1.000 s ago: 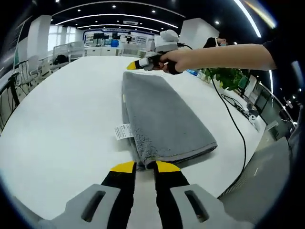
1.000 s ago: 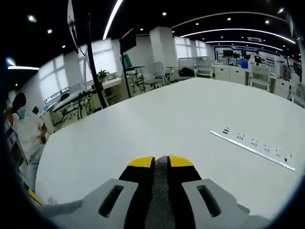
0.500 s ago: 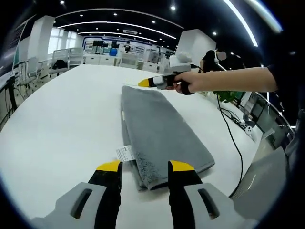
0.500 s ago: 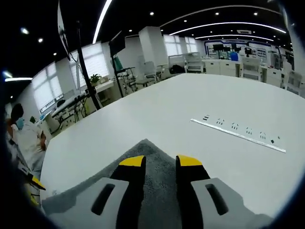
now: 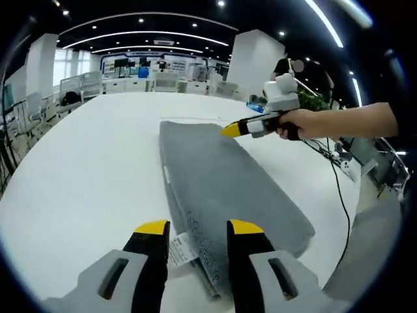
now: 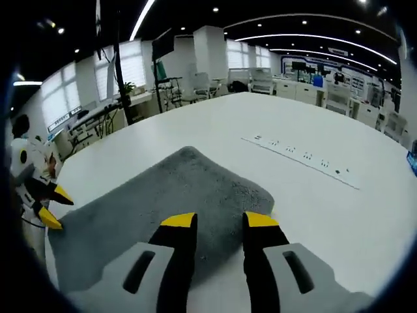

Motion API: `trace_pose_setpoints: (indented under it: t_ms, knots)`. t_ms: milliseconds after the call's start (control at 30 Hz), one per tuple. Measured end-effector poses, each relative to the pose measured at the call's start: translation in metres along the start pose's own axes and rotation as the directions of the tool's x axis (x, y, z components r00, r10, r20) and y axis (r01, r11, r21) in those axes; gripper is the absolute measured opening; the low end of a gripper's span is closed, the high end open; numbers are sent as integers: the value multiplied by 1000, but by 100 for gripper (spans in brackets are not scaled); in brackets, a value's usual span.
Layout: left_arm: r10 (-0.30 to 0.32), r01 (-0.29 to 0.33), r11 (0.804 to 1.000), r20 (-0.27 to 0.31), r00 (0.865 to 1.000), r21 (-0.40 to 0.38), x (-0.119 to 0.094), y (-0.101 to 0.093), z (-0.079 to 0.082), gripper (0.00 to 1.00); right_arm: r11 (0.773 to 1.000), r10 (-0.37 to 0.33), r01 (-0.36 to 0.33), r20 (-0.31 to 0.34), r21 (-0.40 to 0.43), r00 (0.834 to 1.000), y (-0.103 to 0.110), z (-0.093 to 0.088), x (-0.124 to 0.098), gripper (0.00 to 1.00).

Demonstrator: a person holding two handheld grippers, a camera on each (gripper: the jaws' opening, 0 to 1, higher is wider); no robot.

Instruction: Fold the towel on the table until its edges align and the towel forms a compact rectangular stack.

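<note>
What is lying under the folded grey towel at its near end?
A white care label pokes out from under the towel onto the white table. The lower folded layers show only at the edges; the rest is covered.

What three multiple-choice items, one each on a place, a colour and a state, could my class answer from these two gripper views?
1. Where does the white label lie?
A. beside the folded grey towel, near the left tool
B. by the power strip
C. on a chair

2. What colour are the tool tips?
A. red
B. yellow
C. green

3. How stand the right tool jaws?
A. shut on the towel
B. open above it
C. hidden

Key: 1 A, the label pokes out at the near edge; 2 B, both pairs show yellow; 3 B, a gap shows between them.
</note>
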State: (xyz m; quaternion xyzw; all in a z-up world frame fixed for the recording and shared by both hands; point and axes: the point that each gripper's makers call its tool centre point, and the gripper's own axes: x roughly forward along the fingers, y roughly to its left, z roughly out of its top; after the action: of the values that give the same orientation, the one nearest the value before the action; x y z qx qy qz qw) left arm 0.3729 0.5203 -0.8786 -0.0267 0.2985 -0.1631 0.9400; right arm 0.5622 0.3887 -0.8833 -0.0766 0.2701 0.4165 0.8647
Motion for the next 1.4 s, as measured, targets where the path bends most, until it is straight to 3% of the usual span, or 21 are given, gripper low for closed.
trace_pose_setpoints:
  t_ms: [233,500,600,867,1033,1133,1267,1400]
  knots:
    - [5,-5,1000,28,1000,28,22,19,21,33,997,23,-24,9,77,1000,14,-16,-17,27]
    - [31,-32,999,28,999,15,42,39,25,31,998,48,-47,-21,29,999,38,-34,-35,26]
    - [18,-18,1000,22,1000,12,48,38,22,25,999,34,-33,-12,31,999,42,-41,-44,21]
    - [15,-15,1000,-16,1000,25,59,38,12,26,996,32,-30,-23,83,999,48,-60,-44,20]
    - [8,-8,1000,-4,1000,-5,61,39,12,25,993,34,-35,12,113,999,49,-64,-41,16]
    - [-40,41,999,14,999,-13,60,30,10,16,994,15,-21,56,110,998,48,-66,-43,14]
    - [-28,28,1000,15,999,-11,61,31,10,15,994,3,-15,108,110,994,50,-68,-42,10]
    - [-30,31,999,16,999,-32,63,28,11,10,996,-3,-7,111,90,994,52,-66,-41,7]
